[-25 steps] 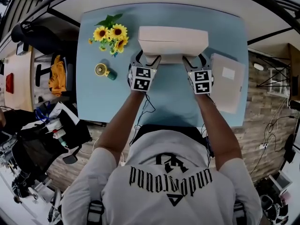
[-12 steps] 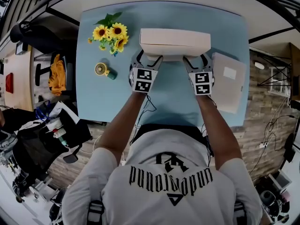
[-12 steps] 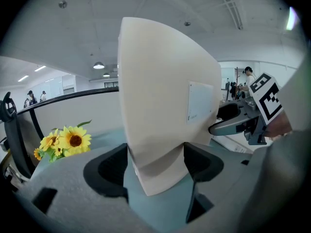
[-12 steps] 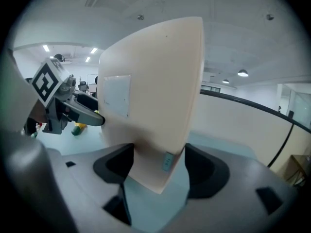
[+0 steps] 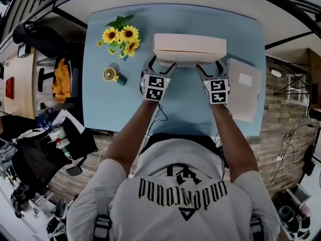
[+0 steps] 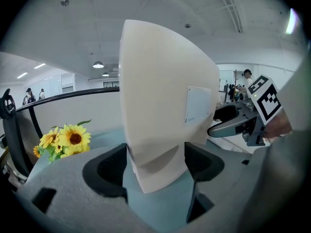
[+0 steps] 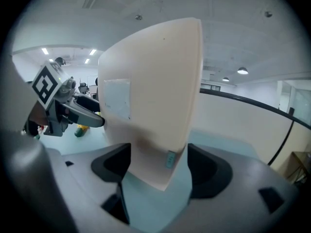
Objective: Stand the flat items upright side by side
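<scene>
While the cream box stood upright on its long edge toward twelve o'clock on the light blue table, both grippers flanked its near side. The left gripper had its jaws spread wide around the box's left end, and the right gripper had its jaws equally wide around the right end. Both pairs had just been opening, and the pads sat just beside the box's faces. A second flat package lay flat at three o'clock. Sunflowers lay at eleven o'clock, and a small yellow fan at nine.
</scene>
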Motion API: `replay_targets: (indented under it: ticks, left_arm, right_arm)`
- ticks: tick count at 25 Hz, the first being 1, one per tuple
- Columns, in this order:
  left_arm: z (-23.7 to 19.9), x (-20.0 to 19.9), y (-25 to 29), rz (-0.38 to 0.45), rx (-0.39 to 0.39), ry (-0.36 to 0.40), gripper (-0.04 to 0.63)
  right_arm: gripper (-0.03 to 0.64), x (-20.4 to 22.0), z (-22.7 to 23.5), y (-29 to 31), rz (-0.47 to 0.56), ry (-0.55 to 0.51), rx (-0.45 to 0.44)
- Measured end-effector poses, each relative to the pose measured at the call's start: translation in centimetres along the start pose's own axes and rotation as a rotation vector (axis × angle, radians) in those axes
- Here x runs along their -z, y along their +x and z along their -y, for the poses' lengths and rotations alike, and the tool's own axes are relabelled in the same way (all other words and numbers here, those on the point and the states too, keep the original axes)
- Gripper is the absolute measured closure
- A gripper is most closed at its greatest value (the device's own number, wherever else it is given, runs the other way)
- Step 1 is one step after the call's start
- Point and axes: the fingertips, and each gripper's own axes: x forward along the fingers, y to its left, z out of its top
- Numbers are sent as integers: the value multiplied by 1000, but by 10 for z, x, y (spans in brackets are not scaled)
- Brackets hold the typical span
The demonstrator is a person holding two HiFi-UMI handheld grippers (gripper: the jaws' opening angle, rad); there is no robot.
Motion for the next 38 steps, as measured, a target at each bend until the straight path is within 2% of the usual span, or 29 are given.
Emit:
replay_targets:
  ticks: [5,11,20,25,38]
  left_arm:
    - [2,-2,-9,2,7,-4,213]
    - [10,10,-24,-29,3,-51,212]
    - [60,1,-43,-22,3,-65,210]
    - [104,-6,-44,-22,14,-66,210]
    - [259,-29,10,-69,154,-55,209]
  right_arm:
    - [247,-2,2,-11,2,22,8]
    - [247,8,9,-38,6,43,24]
    - [247,30,33,-92,23,103,22]
    - [247,49,54,-127,25,129,15]
    - [247,125,156,-204,-38,218,36]
